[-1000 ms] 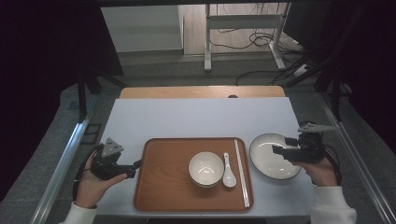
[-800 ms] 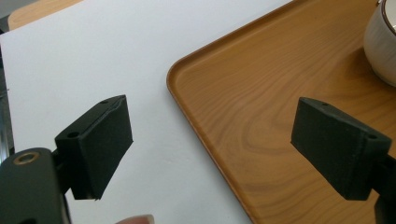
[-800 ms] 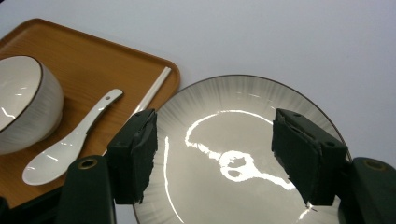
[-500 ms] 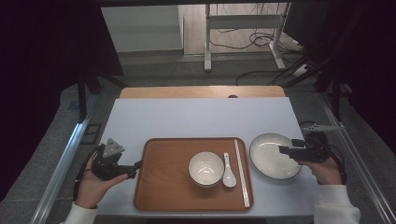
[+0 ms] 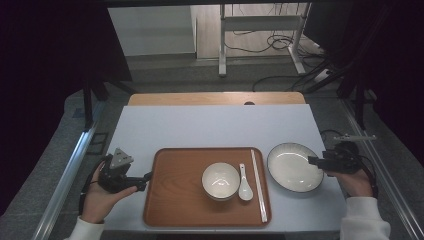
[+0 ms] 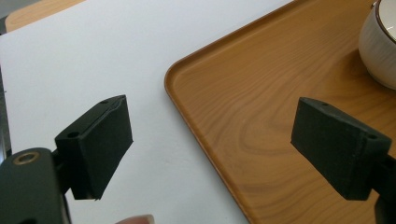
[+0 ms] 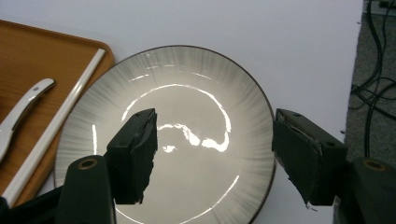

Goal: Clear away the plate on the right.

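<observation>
While both grippers gape wide and hold nothing, the right gripper (image 5: 314, 161) hovers at the plate (image 5: 294, 166) lower right, beside the tray (image 5: 175, 200); left gripper (image 5: 145, 180) waits at the tray's left edge. Plate not yet gripped or moved, likely.

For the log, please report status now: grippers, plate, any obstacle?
Left gripper open at tray edge. Right gripper open over plate. No obstacle.

glossy glazed plate (image 7: 187, 140), matt wood-grain tray (image 6: 261, 121), matt white table (image 5: 210, 125)
</observation>
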Demonstrator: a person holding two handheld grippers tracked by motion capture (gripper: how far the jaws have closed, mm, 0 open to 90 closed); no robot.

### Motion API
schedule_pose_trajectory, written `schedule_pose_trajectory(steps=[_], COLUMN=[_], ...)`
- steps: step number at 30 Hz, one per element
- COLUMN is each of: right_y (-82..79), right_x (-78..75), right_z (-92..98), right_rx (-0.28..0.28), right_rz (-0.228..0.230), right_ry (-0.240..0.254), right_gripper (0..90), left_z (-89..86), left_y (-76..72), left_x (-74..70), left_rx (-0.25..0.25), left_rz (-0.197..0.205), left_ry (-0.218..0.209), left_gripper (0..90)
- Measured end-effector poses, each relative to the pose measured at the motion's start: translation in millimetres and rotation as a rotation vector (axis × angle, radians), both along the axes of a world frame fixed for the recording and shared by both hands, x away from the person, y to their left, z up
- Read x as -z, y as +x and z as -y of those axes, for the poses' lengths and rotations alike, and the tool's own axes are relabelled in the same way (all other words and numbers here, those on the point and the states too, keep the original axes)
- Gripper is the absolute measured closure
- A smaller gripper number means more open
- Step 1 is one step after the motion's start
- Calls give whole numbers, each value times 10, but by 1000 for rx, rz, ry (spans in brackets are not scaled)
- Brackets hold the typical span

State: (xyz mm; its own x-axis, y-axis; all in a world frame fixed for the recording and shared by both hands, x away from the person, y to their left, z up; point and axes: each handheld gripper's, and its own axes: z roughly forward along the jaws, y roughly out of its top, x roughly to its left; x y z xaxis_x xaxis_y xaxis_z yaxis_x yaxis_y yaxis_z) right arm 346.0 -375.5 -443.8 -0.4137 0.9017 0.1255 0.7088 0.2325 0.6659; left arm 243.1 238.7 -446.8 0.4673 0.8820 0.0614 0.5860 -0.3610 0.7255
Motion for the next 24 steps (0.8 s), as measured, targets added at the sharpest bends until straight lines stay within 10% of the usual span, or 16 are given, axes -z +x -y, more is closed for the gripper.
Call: schedule_pose_trajectory(steps=[24], right_y=[123], right_x=[288], right_z=[195], right_rx=[58], right_rz=[-130], right_ry=[-10], right_gripper=[351], left_z=[10], left_y=[12], left_x=[24], left_rx=[3], left_rz=[-7], left_ry=[-2], left_gripper=[122])
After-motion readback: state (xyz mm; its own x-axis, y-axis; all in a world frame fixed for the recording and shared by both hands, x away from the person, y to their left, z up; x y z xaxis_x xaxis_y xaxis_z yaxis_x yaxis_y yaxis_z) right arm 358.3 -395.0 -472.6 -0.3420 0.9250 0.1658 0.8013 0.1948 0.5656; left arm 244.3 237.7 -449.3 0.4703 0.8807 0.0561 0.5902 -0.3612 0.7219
